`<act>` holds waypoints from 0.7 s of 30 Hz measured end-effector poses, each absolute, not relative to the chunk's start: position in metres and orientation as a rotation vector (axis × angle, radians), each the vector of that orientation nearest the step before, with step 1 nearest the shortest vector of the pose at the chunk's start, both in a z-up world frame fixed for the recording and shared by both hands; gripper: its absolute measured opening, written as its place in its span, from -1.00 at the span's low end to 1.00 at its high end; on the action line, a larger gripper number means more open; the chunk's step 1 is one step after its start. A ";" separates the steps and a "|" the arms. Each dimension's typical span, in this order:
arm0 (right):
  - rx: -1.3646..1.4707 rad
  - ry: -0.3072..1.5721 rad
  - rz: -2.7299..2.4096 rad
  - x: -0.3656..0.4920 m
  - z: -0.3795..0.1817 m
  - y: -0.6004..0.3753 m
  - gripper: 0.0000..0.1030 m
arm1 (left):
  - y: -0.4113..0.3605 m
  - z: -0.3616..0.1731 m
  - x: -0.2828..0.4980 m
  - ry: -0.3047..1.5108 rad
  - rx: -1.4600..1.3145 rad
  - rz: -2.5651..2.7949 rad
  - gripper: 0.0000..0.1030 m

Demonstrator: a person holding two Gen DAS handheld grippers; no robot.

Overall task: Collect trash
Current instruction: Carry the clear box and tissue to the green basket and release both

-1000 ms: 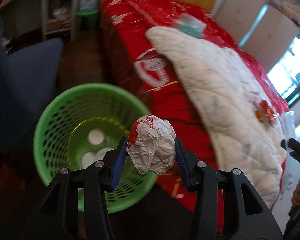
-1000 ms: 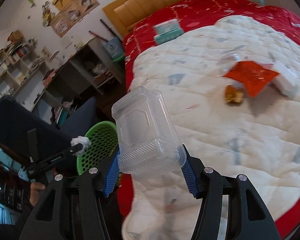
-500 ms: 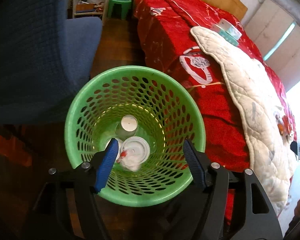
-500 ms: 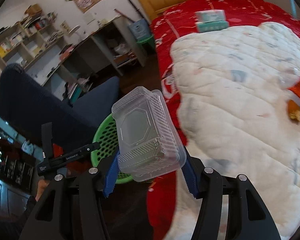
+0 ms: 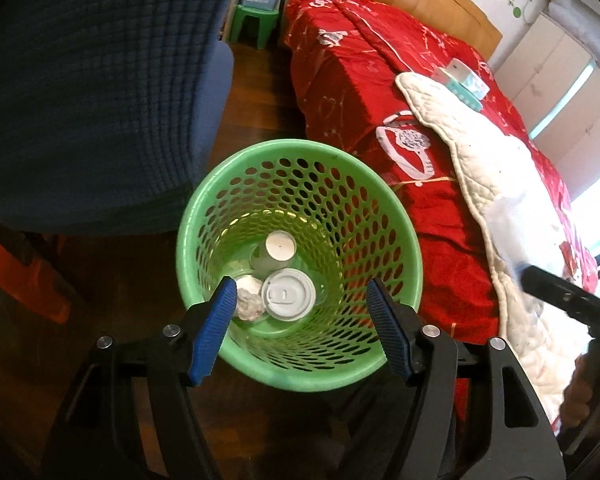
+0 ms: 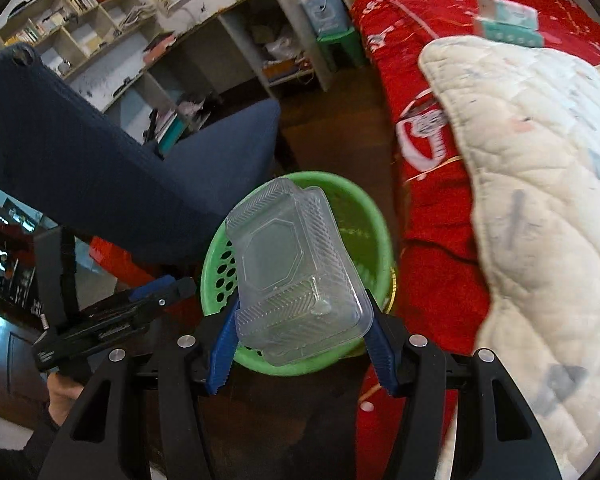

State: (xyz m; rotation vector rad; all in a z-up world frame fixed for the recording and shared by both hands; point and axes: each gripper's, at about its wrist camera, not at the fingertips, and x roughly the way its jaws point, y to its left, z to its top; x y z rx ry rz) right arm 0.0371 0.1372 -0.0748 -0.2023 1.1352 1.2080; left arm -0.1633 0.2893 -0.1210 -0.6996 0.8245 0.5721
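My left gripper (image 5: 302, 334) hangs over the green basket (image 5: 400, 240), jaws just spread and empty; the paper ball (image 5: 249, 305) lies at the bottom beside a lid (image 5: 288, 295). My right gripper (image 6: 300, 338) pinches the clear plastic box (image 6: 296, 276) above the rim, I reckon lined up for dropping in next.

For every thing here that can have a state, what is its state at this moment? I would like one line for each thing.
Left tongs: open, nothing between the pads, above the basket.
Right tongs: shut on the clear plastic clamshell box.
Clear plastic clamshell box: closed, empty, held over the basket.
Green basket: upright, partly filled.
Crumpled paper ball: lying in the basket.
White cup lid: lying in the basket.
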 end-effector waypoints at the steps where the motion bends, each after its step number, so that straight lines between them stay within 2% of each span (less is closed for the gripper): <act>1: -0.209 1.140 1.210 0.034 -0.078 0.143 0.08 | 0.290 -0.121 -0.165 0.824 -0.702 0.573 0.29; 6: -0.208 1.168 1.229 0.026 -0.090 0.157 0.36 | 0.291 -0.121 -0.167 0.820 -0.709 0.576 0.29; 21: -0.156 1.116 1.107 0.053 -0.074 0.081 0.45 | 0.263 -0.103 -0.128 0.825 -0.643 0.493 0.29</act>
